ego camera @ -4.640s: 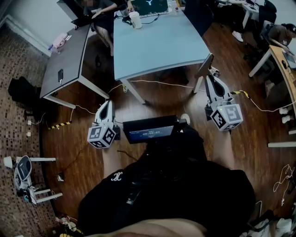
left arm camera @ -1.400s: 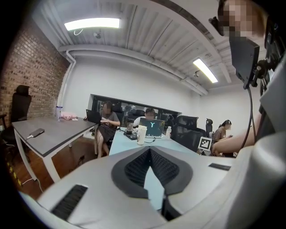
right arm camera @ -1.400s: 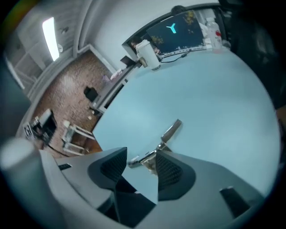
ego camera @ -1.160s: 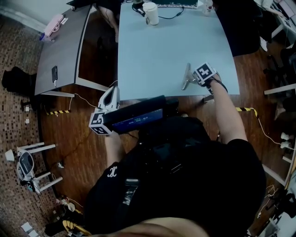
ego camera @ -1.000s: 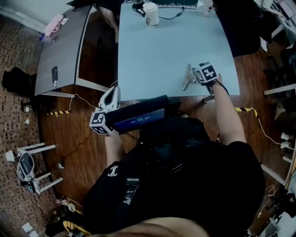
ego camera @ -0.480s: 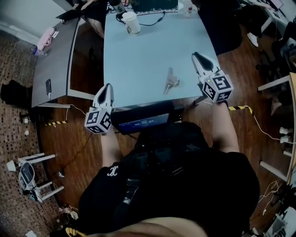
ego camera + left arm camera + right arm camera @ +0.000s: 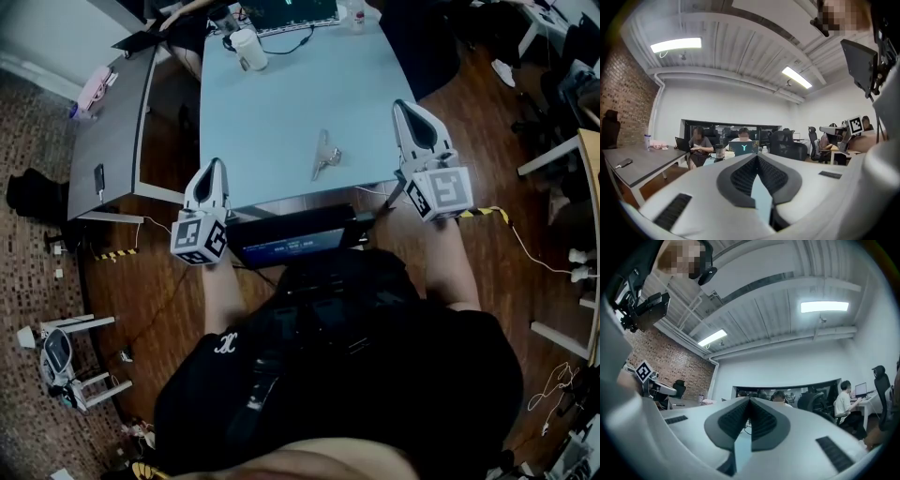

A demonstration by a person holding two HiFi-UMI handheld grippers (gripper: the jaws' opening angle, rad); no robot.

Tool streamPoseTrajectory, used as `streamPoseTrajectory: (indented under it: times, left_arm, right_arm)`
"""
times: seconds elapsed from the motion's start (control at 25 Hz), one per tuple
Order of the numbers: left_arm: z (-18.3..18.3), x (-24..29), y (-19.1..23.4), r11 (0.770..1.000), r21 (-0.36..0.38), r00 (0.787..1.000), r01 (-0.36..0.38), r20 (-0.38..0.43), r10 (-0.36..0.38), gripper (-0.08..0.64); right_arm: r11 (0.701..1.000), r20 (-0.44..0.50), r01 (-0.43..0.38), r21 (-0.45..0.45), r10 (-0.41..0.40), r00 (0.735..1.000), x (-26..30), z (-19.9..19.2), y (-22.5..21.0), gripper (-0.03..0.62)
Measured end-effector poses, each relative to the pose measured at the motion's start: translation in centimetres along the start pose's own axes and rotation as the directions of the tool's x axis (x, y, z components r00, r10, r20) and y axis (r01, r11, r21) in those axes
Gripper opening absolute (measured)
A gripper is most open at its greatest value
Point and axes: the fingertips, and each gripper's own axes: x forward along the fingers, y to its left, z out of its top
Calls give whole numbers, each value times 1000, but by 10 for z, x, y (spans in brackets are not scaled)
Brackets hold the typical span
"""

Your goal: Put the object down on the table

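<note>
The right hand-held gripper (image 7: pixel 405 106) is seen with its jaws brought fully together; they have just been closing, and nothing is caught between them. In the right gripper view (image 7: pixel 750 400) only the far side of the office is framed past the joined tips, so the gripper is judged to be raised and pointed roughly level. The left hand-held gripper (image 7: pixel 217 162) is likewise shut and empty, as is confirmed in the left gripper view (image 7: pixel 757 157).

The task's thing, a small metal object (image 7: pixel 323 155) that may be a bunch of keys, is found lying flat on the pale blue counter (image 7: pixel 272 103). It is placed ahead of and to the left of the right hand-held gripper, between the two grippers, and is touched by neither. Farther beyond it, at the counter's far end, a paper cup (image 7: pixel 247 49) and a laptop (image 7: pixel 291 11) can be made out.

The putting-down step is judged to be finished, with the object released and at rest. Little more is called for: both grippers need only be kept clear of the object so that it is not nudged toward the near edge.
</note>
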Motion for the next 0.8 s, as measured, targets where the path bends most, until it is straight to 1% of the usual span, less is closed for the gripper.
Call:
streamPoseTrajectory:
  times: [0.08, 0.16, 0.28, 0.36, 0.52, 0.64, 0.8]
  left_arm:
    - [8, -15, -5, 1000, 14, 1000, 8, 20, -8, -9]
    - [14, -35, -11, 999, 32, 999, 15, 40, -17, -9]
    - [18, -78, -19, 998, 52, 997, 30, 71, -34, -9]
    - [13, -113, -23, 998, 54, 996, 38, 84, -42, -9]
    - [-4, -190, -34, 995, 60, 994, 77, 74, -82, -9]
    - [-2, -241, -44, 993, 66, 990, 100, 92, -106, -9]
    - [8, -298, -66, 989, 73, 985, 125, 109, -133, -9]
  right_arm:
    - [1000, 2, 9, 10, -10, 1000, -17, 8, 11, -21]
    - [999, 13, 23, 41, -24, 1000, -39, 15, 24, -21]
    - [998, 36, 27, 53, -29, 999, -77, 29, 58, -21]
    - [998, 35, 35, 58, -37, 999, -108, 36, 85, -21]
    - [995, 26, 73, 71, -75, 997, -185, 51, 147, -21]
    - [994, -5, 96, 58, -96, 995, -235, 62, 185, -21]
    - [993, -46, 108, 52, -106, 993, -280, 77, 216, -21]
